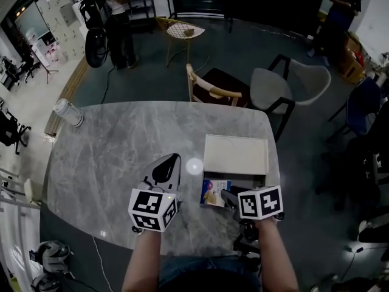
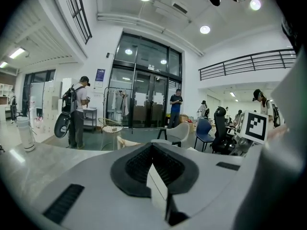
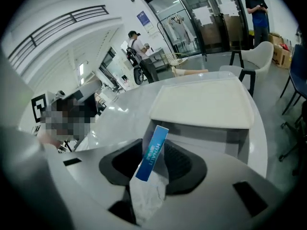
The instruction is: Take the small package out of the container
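Right gripper (image 1: 228,196), nearest the viewer: jaws clamped on the small package (image 3: 151,152), which is gripped through its clear film just below the blue printed edge. The package is out of the container, just in front of its near side. Left gripper (image 2: 153,147), alongside: jaws together, nothing between them. Judged handling: light, thin and limp. The film looks slick and likely to crumple or slide between the pads, so a hold across the stiffer blue band should be surer than one on loose wrapper, with a moderate squeeze in case the contents crush. Beyond: white container (image 3: 201,104) on the grey marble table (image 1: 109,157), then chairs (image 1: 285,90), with a standing person (image 1: 115,17) farthest off
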